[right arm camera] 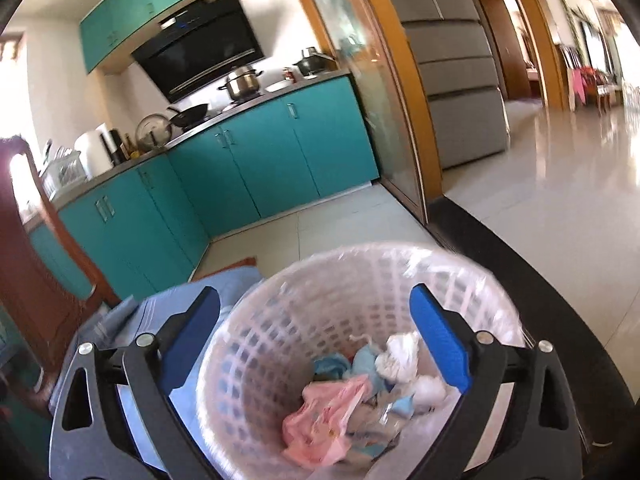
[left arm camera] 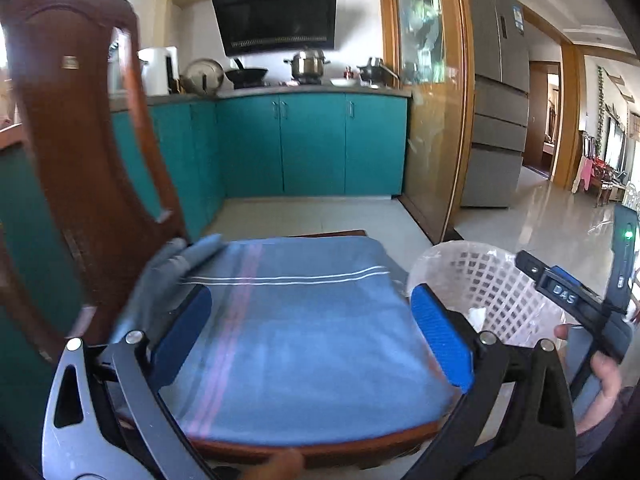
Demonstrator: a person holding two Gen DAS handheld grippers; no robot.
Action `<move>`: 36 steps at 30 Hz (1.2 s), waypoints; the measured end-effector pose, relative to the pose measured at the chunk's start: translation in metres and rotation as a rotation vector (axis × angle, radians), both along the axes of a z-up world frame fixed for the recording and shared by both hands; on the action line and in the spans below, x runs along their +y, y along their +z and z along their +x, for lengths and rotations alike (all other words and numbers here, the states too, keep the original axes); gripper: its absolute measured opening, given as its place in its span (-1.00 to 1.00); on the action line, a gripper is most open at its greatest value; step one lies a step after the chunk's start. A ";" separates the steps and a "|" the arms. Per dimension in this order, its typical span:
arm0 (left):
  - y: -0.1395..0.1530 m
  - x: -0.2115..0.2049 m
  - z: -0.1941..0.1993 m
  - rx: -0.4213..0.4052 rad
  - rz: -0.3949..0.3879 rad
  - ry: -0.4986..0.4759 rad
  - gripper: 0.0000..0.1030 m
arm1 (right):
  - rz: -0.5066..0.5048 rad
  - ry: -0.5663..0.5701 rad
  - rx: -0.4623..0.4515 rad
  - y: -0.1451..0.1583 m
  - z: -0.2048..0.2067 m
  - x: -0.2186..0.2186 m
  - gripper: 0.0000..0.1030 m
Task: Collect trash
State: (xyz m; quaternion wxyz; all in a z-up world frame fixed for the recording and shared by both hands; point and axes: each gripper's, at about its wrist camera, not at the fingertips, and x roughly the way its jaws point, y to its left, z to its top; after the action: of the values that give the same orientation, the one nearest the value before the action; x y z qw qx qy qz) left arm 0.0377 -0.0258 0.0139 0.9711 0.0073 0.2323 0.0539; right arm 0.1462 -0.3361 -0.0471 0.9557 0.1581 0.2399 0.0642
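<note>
Both sets of jaws are wide apart, nothing in them. My right gripper (right arm camera: pixel 314 344) hangs right over the basket (right arm camera: pixel 280 300), trash (right arm camera: pixel 344 392) piled inside; left gripper (left arm camera: pixel 310 334) sits beside the basket, over the chair cushion (left arm camera: pixel 304 320).

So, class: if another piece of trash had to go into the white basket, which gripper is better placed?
Right. The right gripper is open over the basket; the left gripper is open over the blue cushion, basket beside it.
</note>
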 end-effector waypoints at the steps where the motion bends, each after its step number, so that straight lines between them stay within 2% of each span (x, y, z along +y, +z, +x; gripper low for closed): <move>1: -0.002 0.006 -0.009 -0.003 0.013 0.005 0.94 | -0.005 0.003 -0.002 0.001 -0.008 0.006 0.82; 4: -0.010 0.024 -0.034 0.015 0.039 0.030 0.94 | -0.022 0.012 -0.035 0.006 -0.054 0.023 0.94; 7: -0.004 0.044 -0.060 0.007 0.017 0.041 0.94 | -0.123 0.044 -0.057 0.015 -0.102 0.047 0.94; 11: 0.009 0.051 -0.085 -0.042 0.016 0.056 0.94 | -0.213 0.079 -0.093 0.042 -0.128 0.072 0.94; 15: 0.020 0.050 -0.101 -0.080 0.040 0.056 0.94 | -0.230 0.072 -0.210 0.074 -0.156 0.090 0.94; 17: 0.022 0.049 -0.108 -0.091 0.056 0.056 0.94 | -0.244 0.070 -0.258 0.086 -0.166 0.100 0.94; 20: 0.025 0.046 -0.115 -0.109 0.062 0.042 0.94 | -0.258 0.069 -0.282 0.092 -0.174 0.108 0.94; 31: 0.031 0.040 -0.121 -0.104 0.036 -0.017 0.94 | -0.256 0.043 -0.294 0.094 -0.192 0.106 0.94; 36: 0.031 0.033 -0.123 -0.109 0.054 -0.030 0.94 | -0.245 0.032 -0.296 0.093 -0.195 0.102 0.94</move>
State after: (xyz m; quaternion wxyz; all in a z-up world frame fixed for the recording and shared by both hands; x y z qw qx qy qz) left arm -0.0849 0.0077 0.0451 0.9824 0.0342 0.1776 0.0460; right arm -0.0483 -0.2340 0.0461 0.9915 0.0258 0.1052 0.0721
